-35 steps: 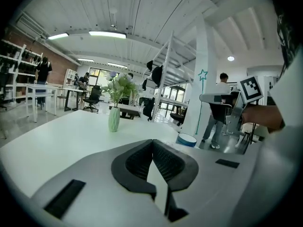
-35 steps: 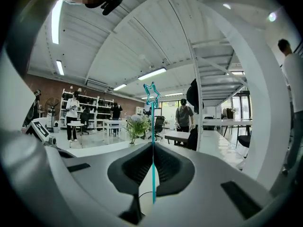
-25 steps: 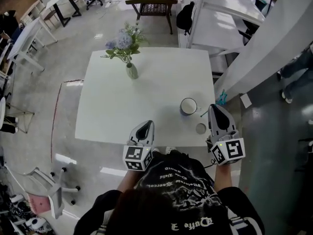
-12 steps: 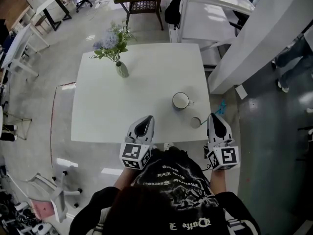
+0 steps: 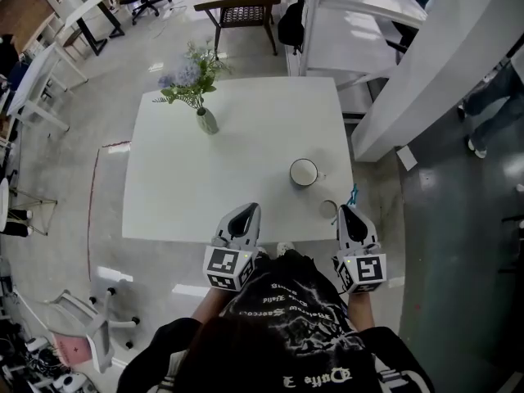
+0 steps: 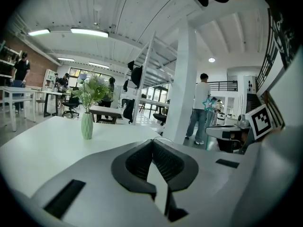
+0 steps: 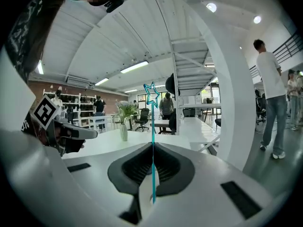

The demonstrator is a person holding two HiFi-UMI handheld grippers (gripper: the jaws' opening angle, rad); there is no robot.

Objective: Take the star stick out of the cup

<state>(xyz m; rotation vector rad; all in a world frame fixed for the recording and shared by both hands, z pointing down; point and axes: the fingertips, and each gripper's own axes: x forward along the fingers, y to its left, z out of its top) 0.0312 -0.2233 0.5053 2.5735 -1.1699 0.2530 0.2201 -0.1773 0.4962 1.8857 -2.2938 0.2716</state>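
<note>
Near table (image 5: 205,187) edge, R gripper (image 7: 152,148) pinches star stick (image 7: 152,126); L gripper (image 6: 154,142) jaws pressed together.

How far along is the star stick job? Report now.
Done: the star stick is out, clear of the mug and the small cup. In hand: the right tool is clamped on it, star upward. The left tool is shut, empty. Remaining: perhaps only setting it down.
</note>
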